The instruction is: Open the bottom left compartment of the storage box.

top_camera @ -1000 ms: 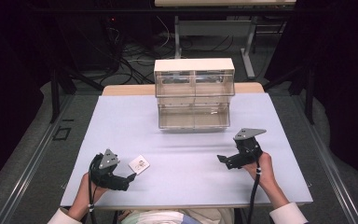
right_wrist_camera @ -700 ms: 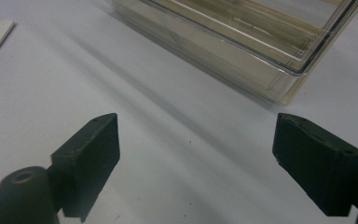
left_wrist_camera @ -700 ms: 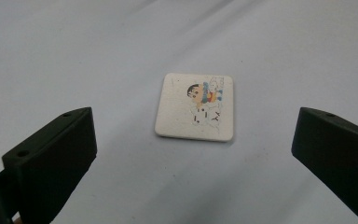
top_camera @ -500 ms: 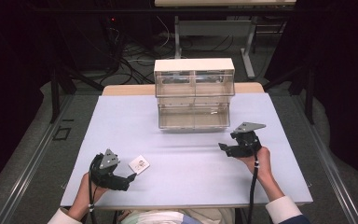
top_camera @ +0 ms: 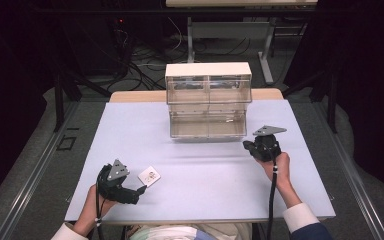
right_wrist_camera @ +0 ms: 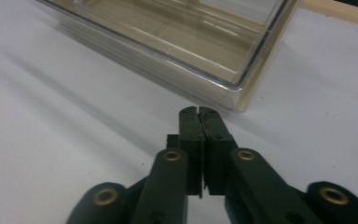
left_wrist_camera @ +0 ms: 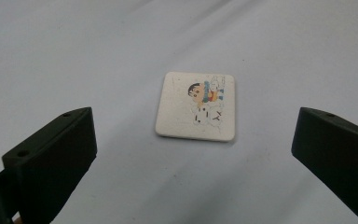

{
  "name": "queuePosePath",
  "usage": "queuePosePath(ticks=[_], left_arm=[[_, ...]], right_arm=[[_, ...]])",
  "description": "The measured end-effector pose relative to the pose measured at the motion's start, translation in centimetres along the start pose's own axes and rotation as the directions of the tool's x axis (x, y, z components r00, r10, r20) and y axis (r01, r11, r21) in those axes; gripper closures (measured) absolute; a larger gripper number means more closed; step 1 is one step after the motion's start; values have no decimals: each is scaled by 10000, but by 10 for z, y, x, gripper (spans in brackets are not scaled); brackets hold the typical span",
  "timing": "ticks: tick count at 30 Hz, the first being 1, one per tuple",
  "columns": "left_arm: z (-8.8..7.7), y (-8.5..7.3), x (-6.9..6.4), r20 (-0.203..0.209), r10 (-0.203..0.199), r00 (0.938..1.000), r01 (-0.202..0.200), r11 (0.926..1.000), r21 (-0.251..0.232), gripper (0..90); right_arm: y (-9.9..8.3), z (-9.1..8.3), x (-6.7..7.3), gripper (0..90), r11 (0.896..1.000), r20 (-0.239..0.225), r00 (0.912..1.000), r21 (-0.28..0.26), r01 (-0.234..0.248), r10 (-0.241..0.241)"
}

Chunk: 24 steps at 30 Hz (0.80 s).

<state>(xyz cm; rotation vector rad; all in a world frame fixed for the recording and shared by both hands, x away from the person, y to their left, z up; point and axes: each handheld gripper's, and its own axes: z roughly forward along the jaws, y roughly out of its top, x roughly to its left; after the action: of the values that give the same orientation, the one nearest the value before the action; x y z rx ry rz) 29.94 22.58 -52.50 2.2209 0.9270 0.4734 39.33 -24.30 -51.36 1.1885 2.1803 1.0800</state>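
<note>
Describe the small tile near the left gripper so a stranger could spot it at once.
On the pale table sheet, look at the near left part, just ahead of the open left gripper. There a small white square tile lies flat, the one bearing a colourful cartoon figure.

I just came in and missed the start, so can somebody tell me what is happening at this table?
A person sits at a table with a two-jaw gripper in each hand. The left gripper is open and points at a small white tile with a cartoon picture, lying flat and untouched. The right gripper has just closed on nothing, its tips close to the open lower drawer of a clear drawer box.
</note>
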Motion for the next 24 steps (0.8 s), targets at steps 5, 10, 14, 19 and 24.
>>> queuePosePath(ticks=[5,10,14,19,24], left_arm=[[0,0,0,-57,18,10000,-18,9999,-113,3],[1,0,0,-28,-60,10000,60,10000,-43,3],[2,0,0,-55,-30,10000,30,10000,-73,3],[2,1,0,-44,-20,10000,20,10000,-9,3],[2,1,0,-57,-18,10000,17,10000,-56,3]], right_arm=[[1,5,-7,900,9999,402,9991,20,-117,116],[4,7,-13,900,9996,579,9980,-114,-257,263],[5,8,-13,900,9996,678,9973,-56,-284,287],[5,9,-13,900,9997,702,9973,-118,-213,221],[5,8,-12,900,9999,758,9970,-119,-118,127]])
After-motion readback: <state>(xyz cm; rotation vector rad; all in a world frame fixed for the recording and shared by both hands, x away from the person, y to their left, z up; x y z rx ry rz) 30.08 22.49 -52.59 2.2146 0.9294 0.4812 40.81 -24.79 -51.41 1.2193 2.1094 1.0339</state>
